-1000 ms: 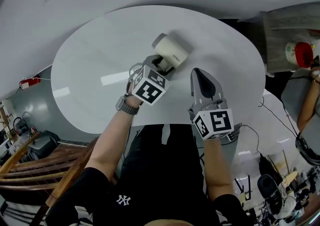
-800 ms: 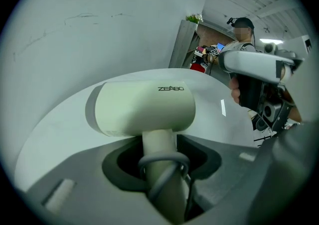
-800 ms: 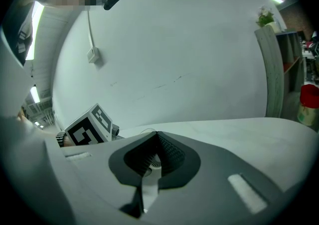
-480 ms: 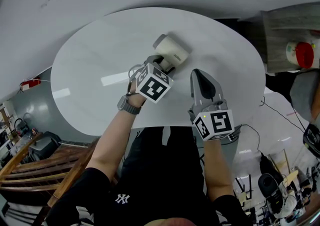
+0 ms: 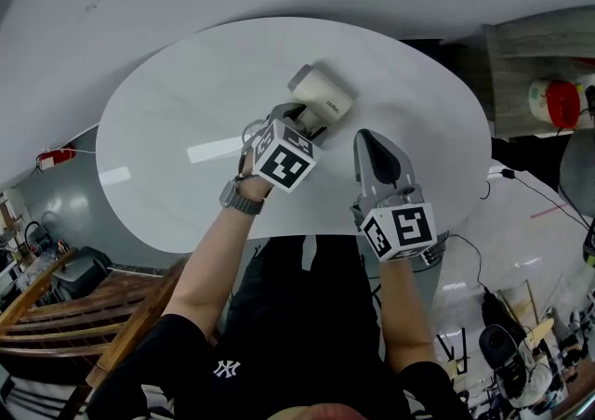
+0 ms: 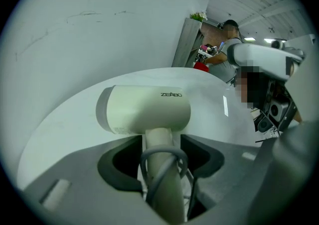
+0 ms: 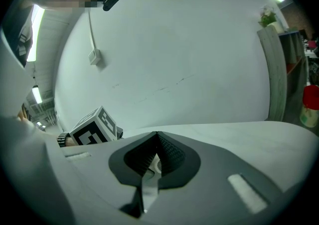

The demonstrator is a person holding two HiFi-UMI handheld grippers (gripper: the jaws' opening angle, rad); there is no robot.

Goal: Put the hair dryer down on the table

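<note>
We hold the hair dryer [image 5: 321, 96] just above the centre of the head view, over the white bench [image 5: 158, 149]; we cannot tell whether it touches. Our left gripper [image 5: 299, 121] has its fingers clamped on the handle, where the grey cord [image 6: 160, 155] loops. The right gripper [image 5: 370, 141], to its lower right, has its fingers pressed together on nothing. We judge the dryer to be rigid, smooth plastic, barrel-heavy, and best gripped on the handle just under the barrel.
</note>
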